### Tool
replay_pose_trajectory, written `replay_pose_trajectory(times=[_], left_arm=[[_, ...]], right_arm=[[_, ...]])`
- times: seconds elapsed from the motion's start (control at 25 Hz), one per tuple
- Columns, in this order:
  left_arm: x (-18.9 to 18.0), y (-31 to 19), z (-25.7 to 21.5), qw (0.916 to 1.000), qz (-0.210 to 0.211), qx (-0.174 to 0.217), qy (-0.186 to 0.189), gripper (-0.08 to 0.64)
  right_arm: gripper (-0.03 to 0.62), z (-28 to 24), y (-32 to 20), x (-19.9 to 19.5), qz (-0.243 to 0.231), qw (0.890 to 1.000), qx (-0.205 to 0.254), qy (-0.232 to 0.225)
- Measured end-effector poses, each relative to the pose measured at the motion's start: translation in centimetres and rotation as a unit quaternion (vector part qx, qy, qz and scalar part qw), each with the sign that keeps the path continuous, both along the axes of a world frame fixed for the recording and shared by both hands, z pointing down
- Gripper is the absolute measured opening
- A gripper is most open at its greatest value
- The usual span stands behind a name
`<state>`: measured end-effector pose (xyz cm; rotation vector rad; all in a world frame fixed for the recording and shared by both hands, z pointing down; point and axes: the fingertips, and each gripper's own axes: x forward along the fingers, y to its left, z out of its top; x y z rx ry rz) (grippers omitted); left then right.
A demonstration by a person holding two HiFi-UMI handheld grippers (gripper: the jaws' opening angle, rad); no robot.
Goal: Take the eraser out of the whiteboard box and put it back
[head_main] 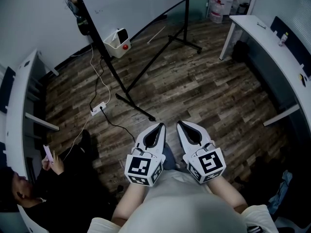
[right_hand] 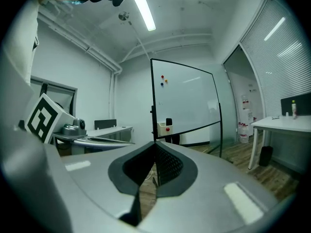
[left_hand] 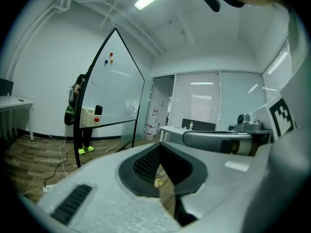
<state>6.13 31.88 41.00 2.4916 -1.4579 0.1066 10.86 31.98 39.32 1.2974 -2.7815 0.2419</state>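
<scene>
The whiteboard (head_main: 131, 4) stands on a black frame at the far left of the room. On its frame hangs a white box (head_main: 115, 42) with a red spot, and the black eraser (head_main: 123, 34) stands upright in it. The left gripper view shows the box (left_hand: 90, 116) and eraser (left_hand: 98, 110) far ahead; so does the right gripper view, with box (right_hand: 162, 129) and eraser (right_hand: 168, 122). My left gripper (head_main: 158, 125) and right gripper (head_main: 181, 123) are side by side close to my body, both shut and holding nothing, well short of the board.
The whiteboard's black legs (head_main: 141, 111) spread over the wood floor, and a second black stand (head_main: 185, 39) is behind. A power strip (head_main: 98, 109) with cables lies at left. White desks line the left (head_main: 14, 96) and right (head_main: 265, 38). A person (head_main: 34, 193) sits at lower left.
</scene>
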Motion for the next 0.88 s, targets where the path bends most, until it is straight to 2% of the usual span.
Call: replay_pose_trajectory(times=[0.88], left_arm=[[-2.7,-12.0,-0.4,0.9999,-0.014,-0.002,0.002,0.005]], right_arm=[[0.000,-0.4,-11.8,-2.1,-0.004,1.000,-0.007,-0.003]])
